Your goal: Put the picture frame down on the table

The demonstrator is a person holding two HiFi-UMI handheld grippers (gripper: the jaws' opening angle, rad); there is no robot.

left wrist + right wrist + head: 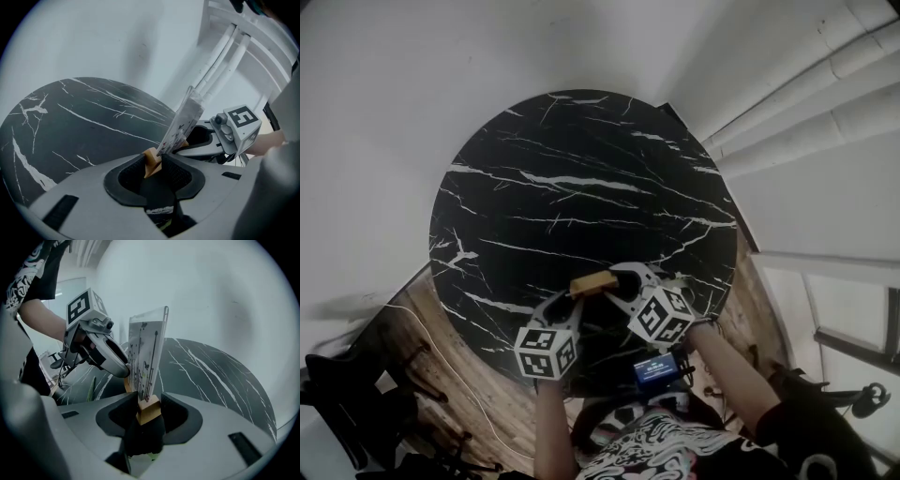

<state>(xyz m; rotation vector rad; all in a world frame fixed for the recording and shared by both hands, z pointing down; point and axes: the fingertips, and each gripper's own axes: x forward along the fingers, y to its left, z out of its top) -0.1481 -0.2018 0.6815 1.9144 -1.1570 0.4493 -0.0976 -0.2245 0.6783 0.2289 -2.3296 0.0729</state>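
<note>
One table, one picture frame in left tongs, right tongs

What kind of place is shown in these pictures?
Probably an office or studio room, though not certain: a round black marble-look table, a wooden floor, plain white walls and what looks like an office chair.

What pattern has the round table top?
The table top is black with white veins; clearest in head view.

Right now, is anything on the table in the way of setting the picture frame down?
Nothing visible does. The left gripper and right gripper each clamp one end of the picture frame over the near side of the table, and its dark marble top shows no other objects.
</note>
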